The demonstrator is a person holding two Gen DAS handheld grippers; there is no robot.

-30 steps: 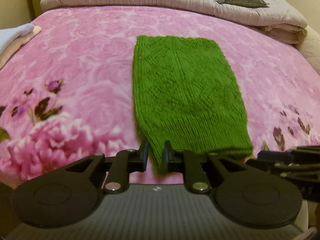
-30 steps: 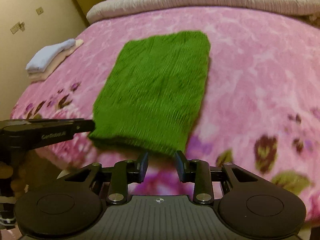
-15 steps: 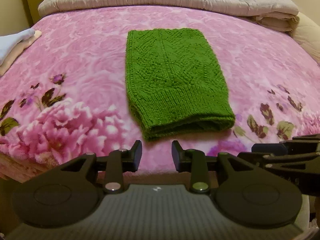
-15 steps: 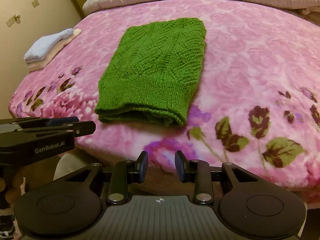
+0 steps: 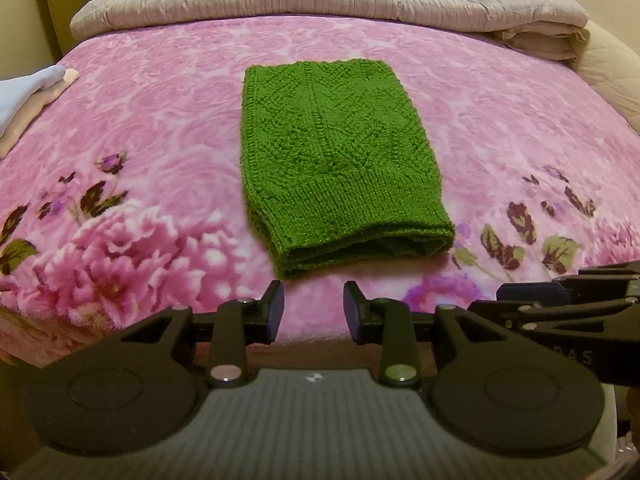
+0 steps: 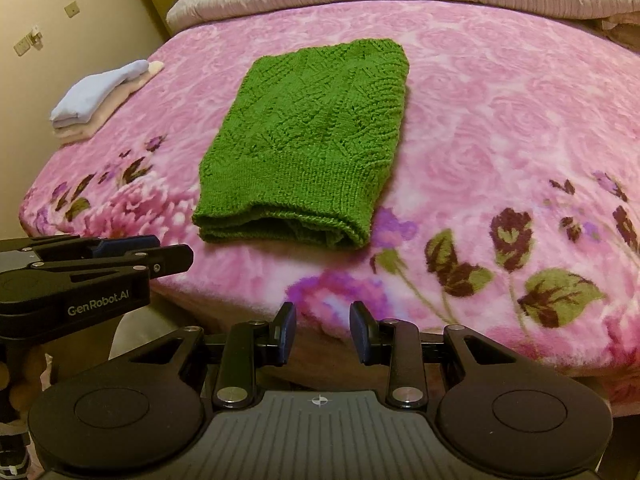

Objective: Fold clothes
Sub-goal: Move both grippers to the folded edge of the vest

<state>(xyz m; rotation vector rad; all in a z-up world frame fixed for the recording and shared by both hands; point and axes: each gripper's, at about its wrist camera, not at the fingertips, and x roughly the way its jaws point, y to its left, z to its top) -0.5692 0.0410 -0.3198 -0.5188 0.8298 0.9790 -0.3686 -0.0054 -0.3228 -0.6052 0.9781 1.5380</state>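
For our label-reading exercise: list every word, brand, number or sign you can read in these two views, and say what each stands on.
"GenRobot.AI": on the side of the left gripper, seen in the right wrist view.
"R A S"-like pale letters on the right gripper, in the left wrist view: too faint to read surely.
Nothing else carries text.

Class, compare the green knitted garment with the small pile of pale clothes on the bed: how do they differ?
The green knitted garment is one thick, textured piece lying mid-bed; the pale blue-and-cream clothes pile is several smooth layers stacked near the bed's left edge. The green one looks larger. Both are folded on the pink floral blanket.
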